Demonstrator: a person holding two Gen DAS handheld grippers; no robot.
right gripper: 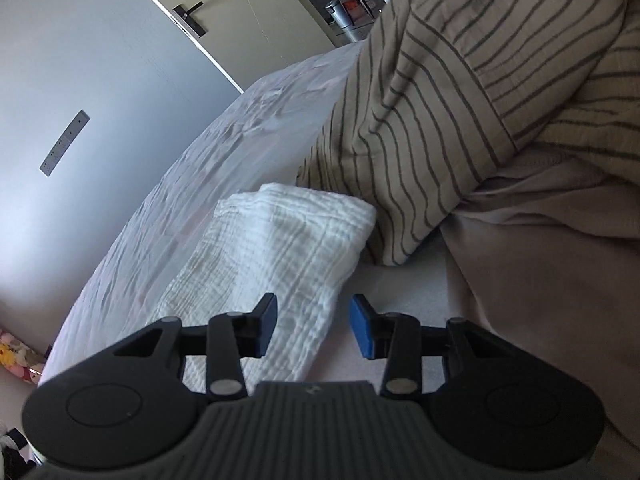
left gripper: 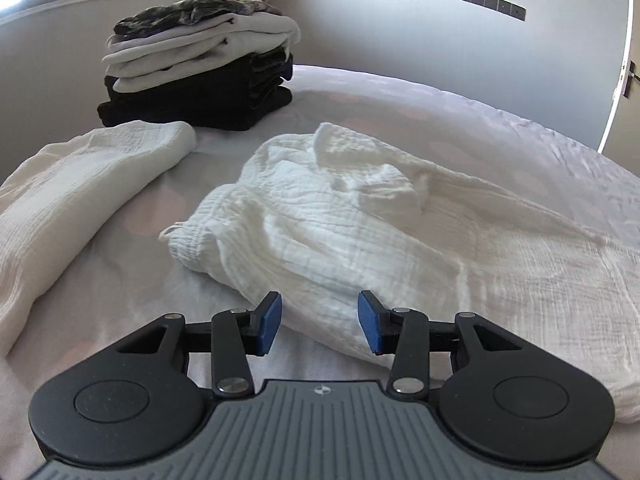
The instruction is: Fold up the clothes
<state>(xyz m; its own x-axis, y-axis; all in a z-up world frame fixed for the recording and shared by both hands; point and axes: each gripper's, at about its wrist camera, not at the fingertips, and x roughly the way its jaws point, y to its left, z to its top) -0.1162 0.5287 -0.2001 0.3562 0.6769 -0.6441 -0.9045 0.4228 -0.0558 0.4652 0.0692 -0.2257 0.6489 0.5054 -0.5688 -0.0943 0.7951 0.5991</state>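
Note:
A crumpled white crinkle-cotton garment [left gripper: 360, 216] lies spread on the bed in the left wrist view, its gathered waistband end toward the left. My left gripper [left gripper: 319, 326] is open and empty, just above the garment's near edge. A second white cloth [left gripper: 68, 200] lies at the left. In the right wrist view a folded white crinkle cloth [right gripper: 272, 256] lies on the bed. My right gripper [right gripper: 313, 330] is open and empty over its near right edge.
A stack of folded dark and light clothes [left gripper: 200, 68] stands at the back left of the bed [left gripper: 460, 112]. A beige striped pillow [right gripper: 480, 100] and a beige blanket [right gripper: 540, 280] fill the right. A wall and door [right gripper: 192, 20] lie beyond.

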